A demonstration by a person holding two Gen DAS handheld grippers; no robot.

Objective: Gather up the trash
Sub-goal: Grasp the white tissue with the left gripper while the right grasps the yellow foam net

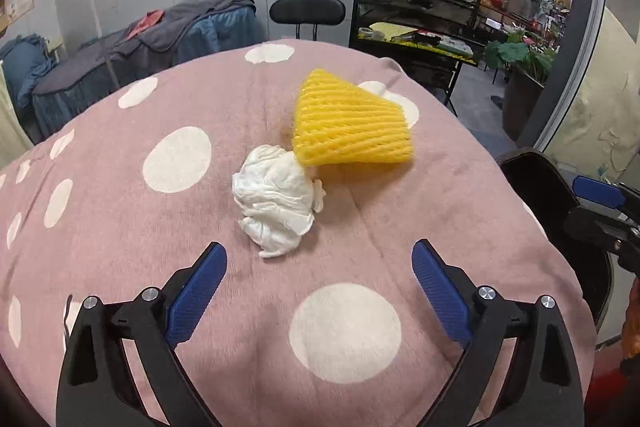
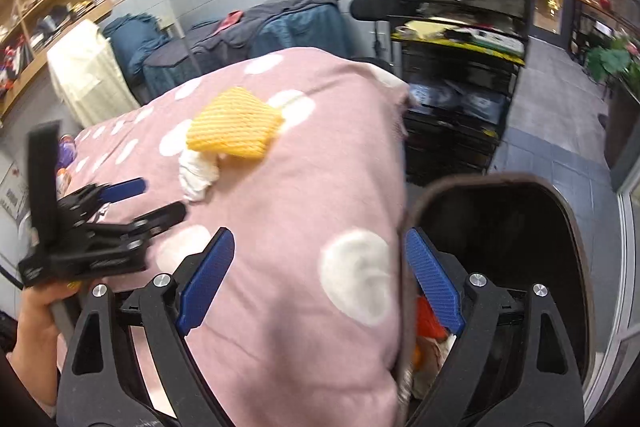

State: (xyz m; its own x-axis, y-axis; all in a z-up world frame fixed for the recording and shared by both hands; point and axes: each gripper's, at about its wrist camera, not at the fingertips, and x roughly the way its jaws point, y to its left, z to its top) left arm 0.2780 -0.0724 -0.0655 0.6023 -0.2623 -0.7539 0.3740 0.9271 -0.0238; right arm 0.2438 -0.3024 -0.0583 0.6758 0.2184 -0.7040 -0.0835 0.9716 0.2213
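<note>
Table (image 1: 120,227) under pink dotted cloth: crumpled white tissue (image 1: 276,205) touching yellow foam net (image 1: 350,121) at its 1 o'clock, mid-surface, bare cloth all round. Left gripper (image 1: 320,263) and right gripper (image 2: 320,251): jaws wide, empty. Dark bin (image 2: 552,211) beside the table's right edge.

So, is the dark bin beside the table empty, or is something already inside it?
Not empty. In the right wrist view the bin stands open, and orange and pale scraps lie at its bottom.
</note>
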